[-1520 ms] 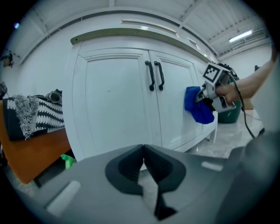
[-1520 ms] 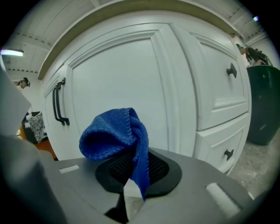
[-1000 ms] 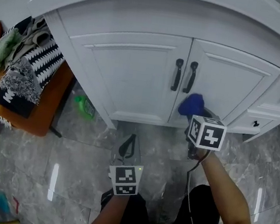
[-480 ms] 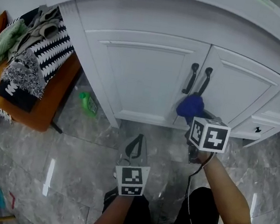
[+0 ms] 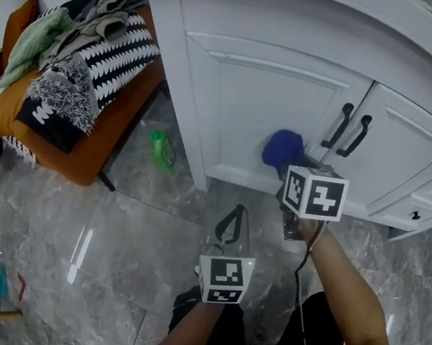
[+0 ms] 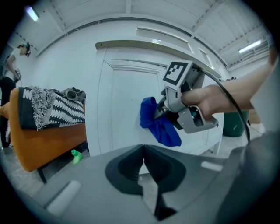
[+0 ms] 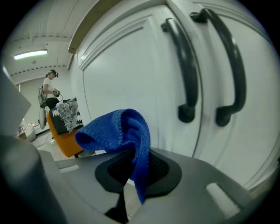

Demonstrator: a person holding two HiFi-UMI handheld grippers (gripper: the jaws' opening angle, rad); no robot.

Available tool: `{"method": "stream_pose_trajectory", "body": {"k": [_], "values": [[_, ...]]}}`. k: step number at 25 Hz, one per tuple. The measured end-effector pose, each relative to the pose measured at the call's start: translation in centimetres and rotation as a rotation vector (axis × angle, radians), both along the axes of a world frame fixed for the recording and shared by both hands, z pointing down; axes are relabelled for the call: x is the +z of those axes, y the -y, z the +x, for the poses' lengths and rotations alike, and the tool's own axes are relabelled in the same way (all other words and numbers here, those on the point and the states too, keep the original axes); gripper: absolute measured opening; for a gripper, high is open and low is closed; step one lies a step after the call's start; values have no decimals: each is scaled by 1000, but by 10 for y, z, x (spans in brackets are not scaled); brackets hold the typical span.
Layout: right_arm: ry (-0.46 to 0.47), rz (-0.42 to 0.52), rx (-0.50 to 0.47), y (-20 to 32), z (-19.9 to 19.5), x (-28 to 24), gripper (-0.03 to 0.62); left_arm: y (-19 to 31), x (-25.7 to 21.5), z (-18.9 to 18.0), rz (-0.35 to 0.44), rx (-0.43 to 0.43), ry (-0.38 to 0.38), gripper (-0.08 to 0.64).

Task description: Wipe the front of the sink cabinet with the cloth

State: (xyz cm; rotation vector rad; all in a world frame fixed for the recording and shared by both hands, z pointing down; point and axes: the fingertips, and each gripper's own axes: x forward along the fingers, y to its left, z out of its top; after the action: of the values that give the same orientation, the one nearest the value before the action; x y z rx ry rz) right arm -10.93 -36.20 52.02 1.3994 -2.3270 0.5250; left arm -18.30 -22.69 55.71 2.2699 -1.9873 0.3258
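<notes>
Head view shows the right claw [image 5: 287,169] squeezed tight on the blue cloth [image 5: 281,146]. It presses the cloth on the low part of the left cabinet door [image 5: 249,101]. The left claw [image 6: 143,159] is closed on nothing, above the floor [image 5: 115,218]. Wiping looks partly done, and the tops of the doors seem left. A second ago the cloth was under the black handles [image 5: 346,130]. Now it is left of them.

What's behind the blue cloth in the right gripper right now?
The white panelled cabinet door, left of the two black handles. The blue knitted cloth hides the patch behind it, so contact is unclear.
</notes>
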Motion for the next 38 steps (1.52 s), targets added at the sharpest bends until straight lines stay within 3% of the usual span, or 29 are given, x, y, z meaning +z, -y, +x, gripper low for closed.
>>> {"method": "stream_pose_trajectory", "body": {"k": [4, 13, 16, 21, 26, 34, 38], "values": [[31, -27, -31, 0, -28, 3, 54, -3, -3, -6, 9, -11, -24, 11], [100, -101, -197, -4, -118, 3, 54, -11, -9, -23, 19, -62, -41, 11], [187, -156, -196, -5, -140, 3, 54, -17, -13, -35, 20, -89, -51, 11], [306, -218, -149, -6, -144, 3, 54, -23, -14, -47, 26, -99, -45, 11], [373, -221, -83, -8, -120, -3, 54, -20, -10, -51, 19, -94, -39, 11], [341, -220, 53, -4, -11, 24, 55, -7, -1, -22, -2, -39, -6, 11], [328, -219, 76, -6, 32, 31, 55, -1, 3, -5, -10, -19, 11, 11]]}}
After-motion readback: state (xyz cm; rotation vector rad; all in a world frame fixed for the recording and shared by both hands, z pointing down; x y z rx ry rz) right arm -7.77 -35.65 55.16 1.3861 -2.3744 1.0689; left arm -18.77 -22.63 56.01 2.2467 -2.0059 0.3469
